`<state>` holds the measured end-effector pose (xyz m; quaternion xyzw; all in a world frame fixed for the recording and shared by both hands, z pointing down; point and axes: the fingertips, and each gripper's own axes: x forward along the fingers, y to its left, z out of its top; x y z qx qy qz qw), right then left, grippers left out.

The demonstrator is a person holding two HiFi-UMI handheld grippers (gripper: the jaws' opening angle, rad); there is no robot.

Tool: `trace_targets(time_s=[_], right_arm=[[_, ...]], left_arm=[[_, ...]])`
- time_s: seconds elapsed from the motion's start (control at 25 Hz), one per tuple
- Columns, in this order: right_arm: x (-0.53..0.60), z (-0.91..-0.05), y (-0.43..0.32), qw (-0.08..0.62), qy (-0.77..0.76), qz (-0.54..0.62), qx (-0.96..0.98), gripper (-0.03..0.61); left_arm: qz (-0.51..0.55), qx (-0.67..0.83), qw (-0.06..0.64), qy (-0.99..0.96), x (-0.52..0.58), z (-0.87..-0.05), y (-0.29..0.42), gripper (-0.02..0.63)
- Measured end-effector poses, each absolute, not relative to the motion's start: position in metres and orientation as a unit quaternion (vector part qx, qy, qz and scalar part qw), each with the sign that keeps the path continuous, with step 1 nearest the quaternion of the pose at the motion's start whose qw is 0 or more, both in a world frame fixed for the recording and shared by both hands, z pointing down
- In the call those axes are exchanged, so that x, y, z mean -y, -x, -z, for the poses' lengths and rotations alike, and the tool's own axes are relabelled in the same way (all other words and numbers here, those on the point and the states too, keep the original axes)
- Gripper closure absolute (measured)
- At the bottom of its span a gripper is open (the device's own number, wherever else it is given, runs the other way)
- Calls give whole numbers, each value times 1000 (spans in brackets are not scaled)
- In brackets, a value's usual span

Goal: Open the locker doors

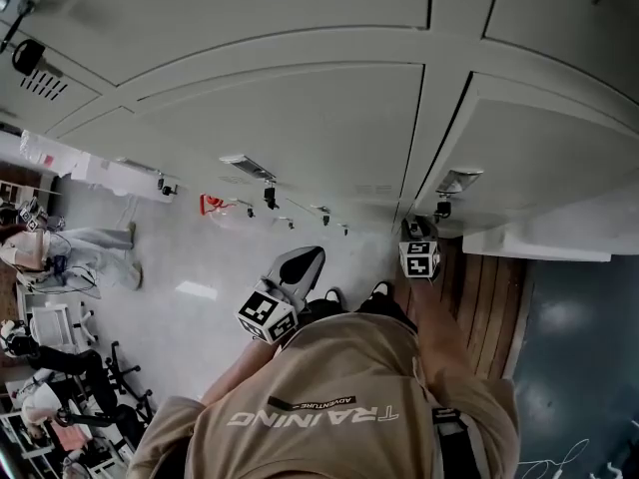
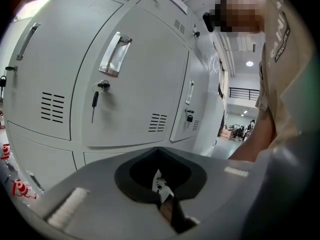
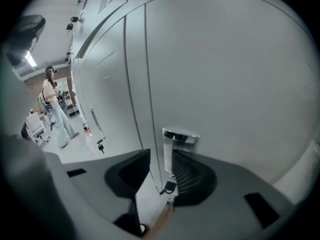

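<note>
A row of grey locker doors (image 1: 300, 138) fills the head view's top. My right gripper (image 1: 415, 232) is low down, just short of the metal handle (image 1: 457, 181) of the right-hand door (image 1: 539, 158), which seems to stand slightly proud of the row. In the right gripper view its jaws (image 3: 160, 159) are open, apart from the handle (image 3: 180, 136) and the hanging key (image 3: 169, 186) seen between them. My left gripper (image 1: 303, 259) hangs back over the floor. Its jaws (image 2: 161, 184) are shut and empty, facing a closed door with a handle (image 2: 115, 54) and a key (image 2: 95, 101).
A person (image 1: 60, 252) stands on the grey floor at the left, also in the right gripper view as the person (image 3: 52, 109). Chairs and gear (image 1: 70, 377) crowd the lower left. A red tag (image 1: 212, 205) hangs from a lower door. Wooden flooring (image 1: 479, 307) lies under the right lockers.
</note>
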<state>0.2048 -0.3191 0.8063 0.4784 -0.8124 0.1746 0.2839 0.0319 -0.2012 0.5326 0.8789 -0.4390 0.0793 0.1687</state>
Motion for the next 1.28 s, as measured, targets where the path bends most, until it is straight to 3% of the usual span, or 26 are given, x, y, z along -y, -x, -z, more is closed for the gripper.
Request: trace_targets(time_s=[0.32, 0.56, 0.96, 1.28], right_arm=[[306, -807, -200, 281, -453, -190, 825, 449], [232, -805, -221, 276, -468, -209, 813, 449], [110, -811, -360, 286, -591, -241, 715, 450], [98, -810, -452, 290, -658, -249, 649, 451]], left_arm=[[-84, 422, 175, -886, 194, -538, -34, 607], [-79, 384, 171, -904, 185, -538, -47, 607], [-67, 314, 157, -934, 169, -531, -85, 607], [-82, 308, 167, -933, 166, -542, -84, 607]])
